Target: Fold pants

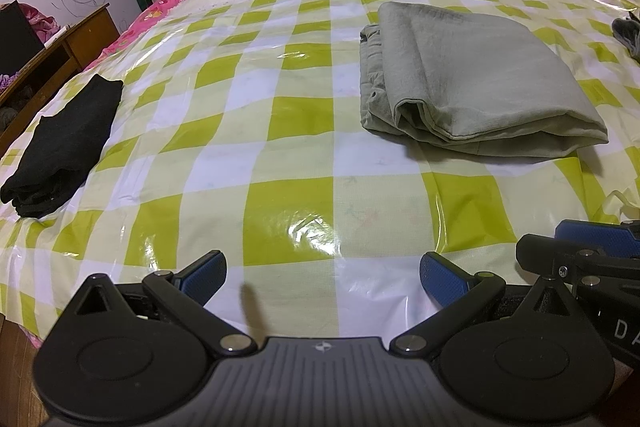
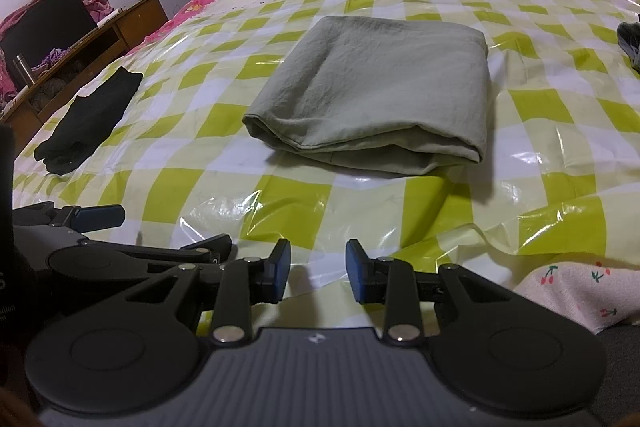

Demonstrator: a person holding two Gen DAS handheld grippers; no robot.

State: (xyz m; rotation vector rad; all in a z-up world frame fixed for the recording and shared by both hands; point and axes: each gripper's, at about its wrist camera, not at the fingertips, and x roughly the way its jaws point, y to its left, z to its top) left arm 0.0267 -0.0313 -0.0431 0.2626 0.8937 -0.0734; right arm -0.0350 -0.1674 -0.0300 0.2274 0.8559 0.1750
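Observation:
The grey-green pants (image 1: 476, 83) lie folded into a thick rectangle on the green-checked plastic sheet (image 1: 280, 131) over the bed. They also show in the right wrist view (image 2: 376, 95), straight ahead. My left gripper (image 1: 322, 277) is open and empty, held low near the bed's front edge, well short of the pants and to their left. My right gripper (image 2: 318, 271) is open and empty, also near the front edge, in front of the pants. Part of the right gripper shows at the right of the left wrist view (image 1: 592, 247).
A folded black garment (image 1: 64, 143) lies at the sheet's left edge, also in the right wrist view (image 2: 88, 119). A dark item (image 2: 630, 41) sits at the far right. A wooden cabinet (image 1: 52, 55) stands left of the bed. A cherry-print cloth (image 2: 572, 295) lies at front right.

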